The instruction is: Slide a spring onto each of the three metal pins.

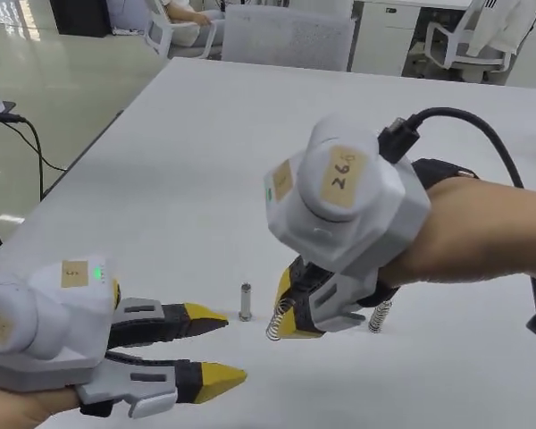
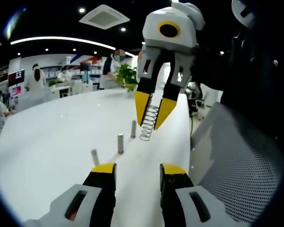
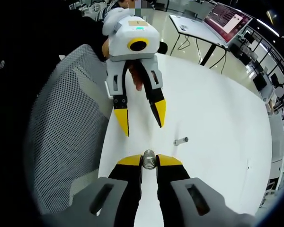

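Nearest, left gripper low over table, jaws spread wide, nothing between them. Just beyond its tips, bare metal pin upright on table. Next, right gripper pointing down, jaws clamped on spring, coil hanging tilted below yellow tips, just beside pin, not on it. Past right gripper, second spring upright; pin inside it not discernible. Left gripper view: three pins in row, held spring's low end just beside farthest. Farther back, office chairs
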A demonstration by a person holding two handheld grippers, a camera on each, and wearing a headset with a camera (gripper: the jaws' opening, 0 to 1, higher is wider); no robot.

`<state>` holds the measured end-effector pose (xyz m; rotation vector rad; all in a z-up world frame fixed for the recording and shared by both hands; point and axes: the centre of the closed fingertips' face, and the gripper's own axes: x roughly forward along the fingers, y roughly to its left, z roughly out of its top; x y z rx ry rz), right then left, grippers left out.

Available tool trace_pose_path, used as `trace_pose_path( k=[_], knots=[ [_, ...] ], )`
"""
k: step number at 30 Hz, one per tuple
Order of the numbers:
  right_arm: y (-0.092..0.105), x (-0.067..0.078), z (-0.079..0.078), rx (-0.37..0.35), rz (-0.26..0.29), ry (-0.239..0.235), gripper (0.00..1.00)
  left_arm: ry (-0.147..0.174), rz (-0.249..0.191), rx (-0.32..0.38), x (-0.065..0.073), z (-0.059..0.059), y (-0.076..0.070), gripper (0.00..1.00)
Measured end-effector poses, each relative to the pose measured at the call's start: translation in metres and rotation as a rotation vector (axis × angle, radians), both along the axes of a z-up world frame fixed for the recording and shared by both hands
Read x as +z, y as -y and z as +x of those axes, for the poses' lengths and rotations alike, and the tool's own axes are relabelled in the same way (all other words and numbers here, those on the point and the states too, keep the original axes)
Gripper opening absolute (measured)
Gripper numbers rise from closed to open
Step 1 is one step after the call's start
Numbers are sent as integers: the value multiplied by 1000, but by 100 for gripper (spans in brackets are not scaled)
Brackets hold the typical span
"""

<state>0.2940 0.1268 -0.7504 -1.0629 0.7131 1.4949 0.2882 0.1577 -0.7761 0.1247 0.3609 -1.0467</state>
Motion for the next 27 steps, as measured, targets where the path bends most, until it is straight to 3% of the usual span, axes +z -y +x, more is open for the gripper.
trace_pose_path(
  k=[11, 17, 27],
  knots=[
    [22, 9, 26, -67, -19, 43, 8, -9, -18, 59, -4, -2, -6, 36],
    [25, 14, 38, -88, -21, 59, 8, -8, -3, 60, -7, -4, -4, 39],
    [2, 14, 53, -62, -20, 68, 8, -5, 34, 49, -15, -7, -4, 43]
  ],
)
